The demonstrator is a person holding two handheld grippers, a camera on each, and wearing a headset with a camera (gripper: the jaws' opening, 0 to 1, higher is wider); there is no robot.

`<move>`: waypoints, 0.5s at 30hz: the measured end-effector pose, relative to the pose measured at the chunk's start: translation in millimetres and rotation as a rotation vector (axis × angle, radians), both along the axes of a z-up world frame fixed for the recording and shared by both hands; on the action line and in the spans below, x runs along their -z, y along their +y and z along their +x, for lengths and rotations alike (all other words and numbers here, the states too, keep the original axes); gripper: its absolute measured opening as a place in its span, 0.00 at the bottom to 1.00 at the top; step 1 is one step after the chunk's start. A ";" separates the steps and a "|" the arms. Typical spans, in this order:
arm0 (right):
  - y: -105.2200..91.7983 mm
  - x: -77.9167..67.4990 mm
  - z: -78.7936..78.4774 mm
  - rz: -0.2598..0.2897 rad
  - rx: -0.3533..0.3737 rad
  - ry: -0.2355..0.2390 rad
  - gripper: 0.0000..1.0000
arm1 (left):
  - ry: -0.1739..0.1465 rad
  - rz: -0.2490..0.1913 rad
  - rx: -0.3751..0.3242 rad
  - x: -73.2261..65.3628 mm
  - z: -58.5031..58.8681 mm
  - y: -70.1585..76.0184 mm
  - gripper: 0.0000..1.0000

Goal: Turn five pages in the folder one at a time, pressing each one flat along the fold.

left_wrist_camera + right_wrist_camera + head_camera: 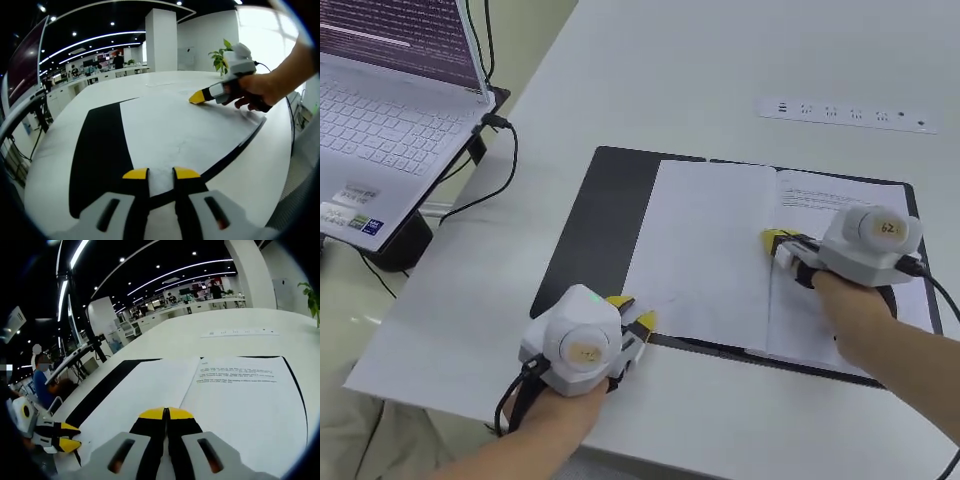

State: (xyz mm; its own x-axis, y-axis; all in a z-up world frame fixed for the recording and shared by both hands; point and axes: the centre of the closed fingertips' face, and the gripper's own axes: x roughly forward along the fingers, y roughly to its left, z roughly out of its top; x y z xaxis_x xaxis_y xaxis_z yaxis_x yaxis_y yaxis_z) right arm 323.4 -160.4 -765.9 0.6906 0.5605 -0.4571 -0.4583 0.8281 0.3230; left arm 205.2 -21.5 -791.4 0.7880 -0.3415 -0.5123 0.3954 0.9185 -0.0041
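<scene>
An open folder (588, 235) with a black cover lies flat on the white table. Its left page (705, 250) is blank and its right page (820, 192) has a few printed lines at the top. My right gripper (772, 240) is shut, its yellow tips resting on the paper at the fold; in the right gripper view the right gripper (166, 413) points along the fold. My left gripper (632, 312) sits at the folder's near edge by the left page's bottom corner. The left gripper (160, 173) has its jaws slightly apart, with nothing between them.
An open laptop (390, 100) on a stand occupies the far left, with black cables (495, 190) trailing beside it. A white power strip (845, 112) lies beyond the folder. The table's front edge (720, 445) runs just behind my hands.
</scene>
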 end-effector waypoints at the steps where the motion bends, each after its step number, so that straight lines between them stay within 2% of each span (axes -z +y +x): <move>1: 0.0 -0.2 -1.4 -0.001 -0.002 -0.001 0.00 | 0.001 0.000 0.000 0.1 0.0 0.1 0.17; 15: -0.8 2.7 -22.3 -0.011 -0.043 0.008 0.00 | 0.005 0.001 -0.006 -0.9 -0.2 0.8 0.17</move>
State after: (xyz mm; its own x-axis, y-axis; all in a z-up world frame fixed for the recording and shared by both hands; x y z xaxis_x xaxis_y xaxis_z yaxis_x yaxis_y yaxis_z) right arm 301.2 -161.2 -768.6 0.6622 0.5845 -0.4689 -0.4912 0.8112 0.3174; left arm 205.1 -20.7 -790.5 0.7876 -0.3364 -0.5163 0.3898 0.9209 -0.0053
